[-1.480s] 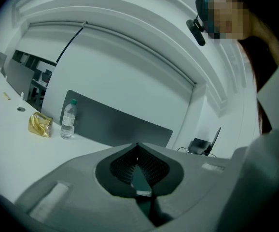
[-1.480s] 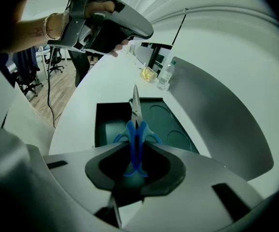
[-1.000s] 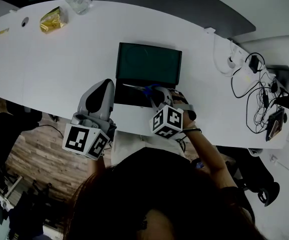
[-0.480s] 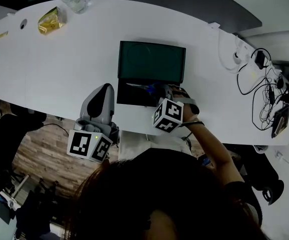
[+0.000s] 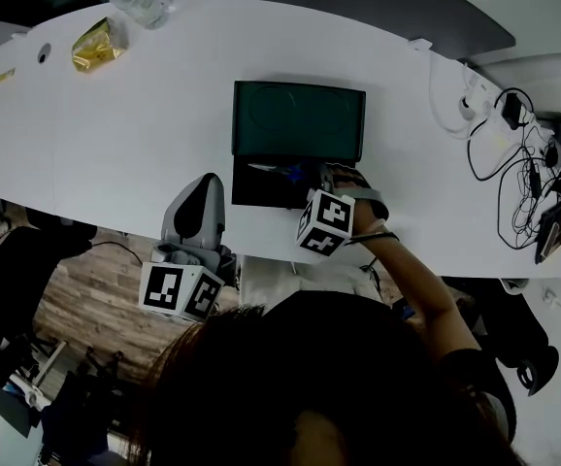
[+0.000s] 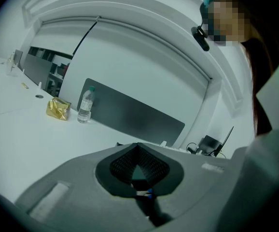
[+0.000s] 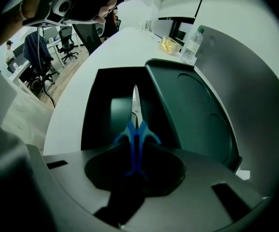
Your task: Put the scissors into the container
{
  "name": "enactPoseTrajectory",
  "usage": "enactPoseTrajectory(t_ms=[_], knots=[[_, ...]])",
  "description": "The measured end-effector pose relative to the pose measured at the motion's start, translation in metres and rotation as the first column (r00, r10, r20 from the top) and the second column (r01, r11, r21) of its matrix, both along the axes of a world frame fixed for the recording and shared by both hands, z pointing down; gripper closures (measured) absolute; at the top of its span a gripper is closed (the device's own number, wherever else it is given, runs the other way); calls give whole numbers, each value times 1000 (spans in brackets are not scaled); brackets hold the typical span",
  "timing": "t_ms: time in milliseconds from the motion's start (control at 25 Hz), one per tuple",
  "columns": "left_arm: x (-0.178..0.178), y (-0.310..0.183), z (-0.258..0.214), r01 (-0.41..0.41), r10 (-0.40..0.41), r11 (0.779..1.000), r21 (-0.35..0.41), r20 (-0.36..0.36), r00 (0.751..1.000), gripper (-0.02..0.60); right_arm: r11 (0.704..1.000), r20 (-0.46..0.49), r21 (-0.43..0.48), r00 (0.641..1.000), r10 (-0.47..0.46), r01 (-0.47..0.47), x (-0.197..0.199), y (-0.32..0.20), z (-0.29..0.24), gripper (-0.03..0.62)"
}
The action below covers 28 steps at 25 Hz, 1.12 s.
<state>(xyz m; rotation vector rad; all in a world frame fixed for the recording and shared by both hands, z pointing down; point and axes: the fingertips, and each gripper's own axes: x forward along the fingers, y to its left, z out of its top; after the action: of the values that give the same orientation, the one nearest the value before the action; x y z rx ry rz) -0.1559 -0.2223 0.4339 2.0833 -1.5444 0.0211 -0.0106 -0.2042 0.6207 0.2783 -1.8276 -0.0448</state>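
**A:** Head view first: where are the scissors (image 5: 273, 170)?

**B:** Just ahead of the right gripper (image 5: 305, 178), blade reaching out over the open container (image 5: 261, 197). The left gripper (image 5: 203, 184) sits off to that one's left, beside the container, so the right is the nearer hand.

**A:** And the left gripper view?

**B:** The left gripper (image 6: 138, 164) has its jaws pressed together with nothing between them.

**A:** The right gripper view?

**B:** The right gripper (image 7: 135, 151) is clamped on the blue handles. The scissors (image 7: 135, 111) run straight forward along the jaws, tip leading. The container (image 7: 101, 115) tray lies directly below and ahead, with its lid (image 7: 197, 110) to the right. I'd judge lowering and releasing is what remains.
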Motion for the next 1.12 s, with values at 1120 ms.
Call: enactPoseTrajectory(t_ms=[1120], knots=[[5, 7, 11, -20, 20, 1000, -23, 8, 1000, 571, 1000, -43, -21, 999, -11, 10, 0, 1, 13, 500]])
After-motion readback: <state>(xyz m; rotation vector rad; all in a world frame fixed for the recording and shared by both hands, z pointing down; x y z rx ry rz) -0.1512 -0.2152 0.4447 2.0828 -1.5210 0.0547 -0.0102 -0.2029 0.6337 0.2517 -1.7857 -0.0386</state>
